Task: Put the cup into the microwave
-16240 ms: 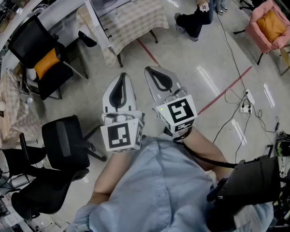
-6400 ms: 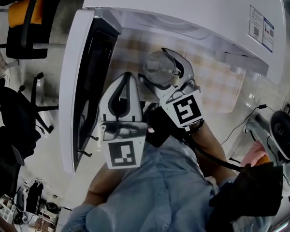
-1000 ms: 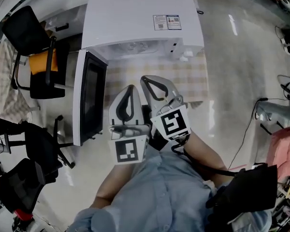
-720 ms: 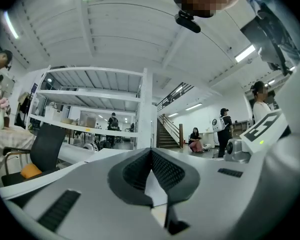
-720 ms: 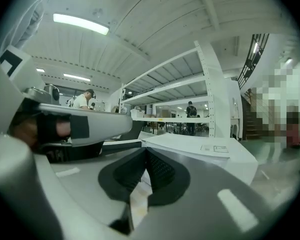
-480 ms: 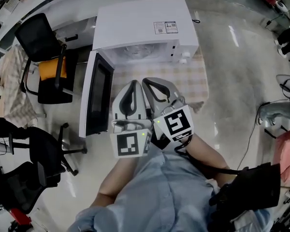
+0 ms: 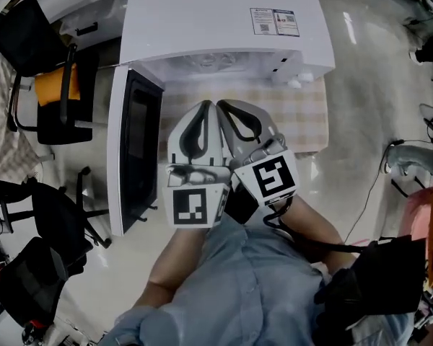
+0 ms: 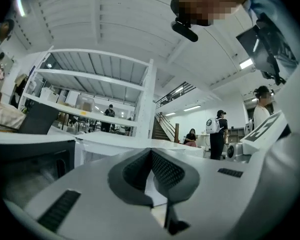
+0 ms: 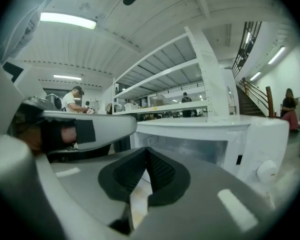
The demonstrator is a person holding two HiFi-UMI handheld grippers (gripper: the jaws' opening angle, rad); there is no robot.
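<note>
The white microwave [image 7: 216, 20] stands on a table with a checked cloth [image 7: 303, 117]. Its door [image 7: 130, 157] hangs open to the left. No cup shows in any view, and the oven's inside is hidden from above. My left gripper [image 7: 203, 107] and right gripper [image 7: 225, 107] sit side by side in front of the oven's mouth, both shut and empty. In the left gripper view the left gripper [image 8: 151, 152] has its pads touching, with the dark door [image 8: 35, 156] at the left. The right gripper [image 9: 146, 152] also has its pads together, facing the microwave [image 9: 230, 134].
A black chair with an orange cushion [image 7: 54, 85] stands left of the door, and more black chairs [image 7: 43, 215] are nearer on the left. Cables [image 7: 390, 164] trail on the floor at the right. People and shelving [image 8: 110, 84] show far behind.
Several seconds ago the right gripper held a clear cup at the oven's mouth; now it is empty. Over the last second both grippers stayed shut, close together, and the microwave looks nearer.
</note>
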